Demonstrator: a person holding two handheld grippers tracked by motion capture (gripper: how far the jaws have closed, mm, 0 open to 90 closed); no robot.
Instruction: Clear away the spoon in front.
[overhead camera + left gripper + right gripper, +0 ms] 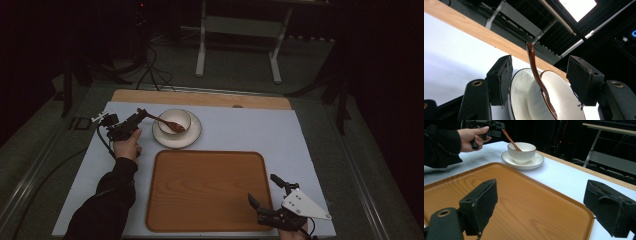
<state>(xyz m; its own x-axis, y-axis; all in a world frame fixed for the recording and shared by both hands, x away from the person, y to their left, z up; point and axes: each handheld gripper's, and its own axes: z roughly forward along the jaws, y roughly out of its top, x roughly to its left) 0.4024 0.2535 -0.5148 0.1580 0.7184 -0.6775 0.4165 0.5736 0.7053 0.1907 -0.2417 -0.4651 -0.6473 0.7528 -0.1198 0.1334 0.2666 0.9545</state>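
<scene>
At about ten o'clock on the table, the left gripper (141, 116) has its jaws partly open around the handle of the wooden spoon (167, 122), which stands between the pads without touching them. The spoon's head rests in the white bowl (176, 118), which sits on a saucer (192, 136) at eleven o'clock. The empty wooden tray (207, 190) lies at six o'clock. At five o'clock, the right gripper (263, 188) holds its jaws wide over the tray's corner, gripping nothing.
</scene>
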